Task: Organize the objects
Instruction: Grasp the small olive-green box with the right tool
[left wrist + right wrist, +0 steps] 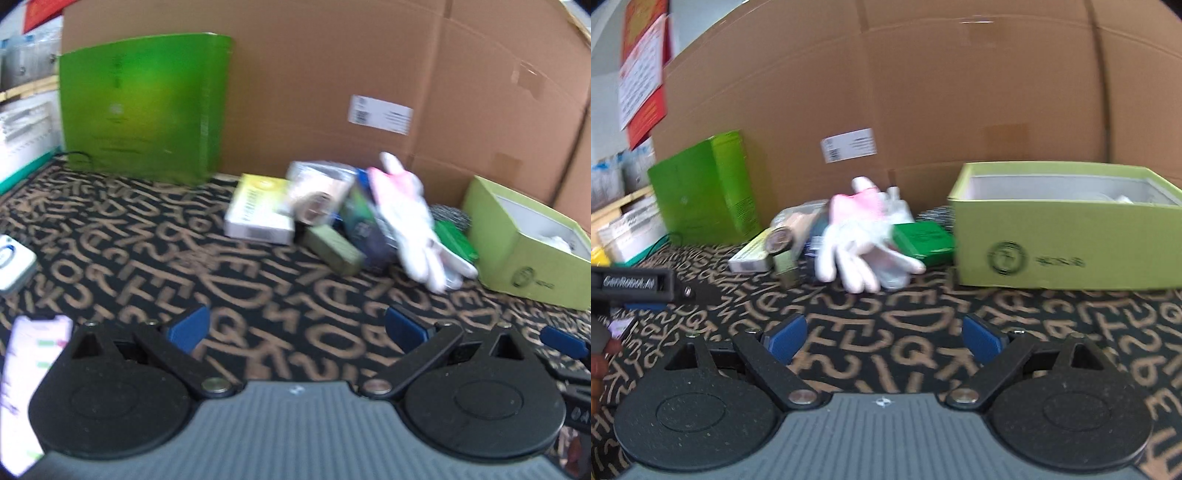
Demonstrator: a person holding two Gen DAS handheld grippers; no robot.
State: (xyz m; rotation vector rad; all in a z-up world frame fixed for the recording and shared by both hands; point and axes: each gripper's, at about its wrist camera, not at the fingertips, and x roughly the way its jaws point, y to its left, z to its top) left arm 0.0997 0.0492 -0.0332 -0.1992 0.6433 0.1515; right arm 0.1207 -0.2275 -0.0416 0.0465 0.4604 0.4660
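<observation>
Clutter is what I have to sort, and it sits in a heap ahead of both my tools, against the cardboard wall [923, 92] and just left of the open green box [1067, 240]. My left gripper [295, 328] and right gripper [884, 338] both hover over the letter-patterned tabletop [905, 325] with jaws spread wide and nothing between them. Nearest the right gripper lies a white and pink glove [860, 240], draped over the front of the heap, its fingers pointing toward me. Beside it rests a flat green packet [923, 240] touching the box wall; to the left are a small olive block [785, 266], a roll of tape [779, 240] and a white carton [750, 254]. A tall green box [705, 188] stands further left. I judge the glove the sensible first pick, since it covers the rest. To do it well I would come in low with the right gripper, close on the bunched cuff rather than the loose fingers, and lift straight up so nothing underneath drags along. Blur hides finer detail in the heap.
</observation>
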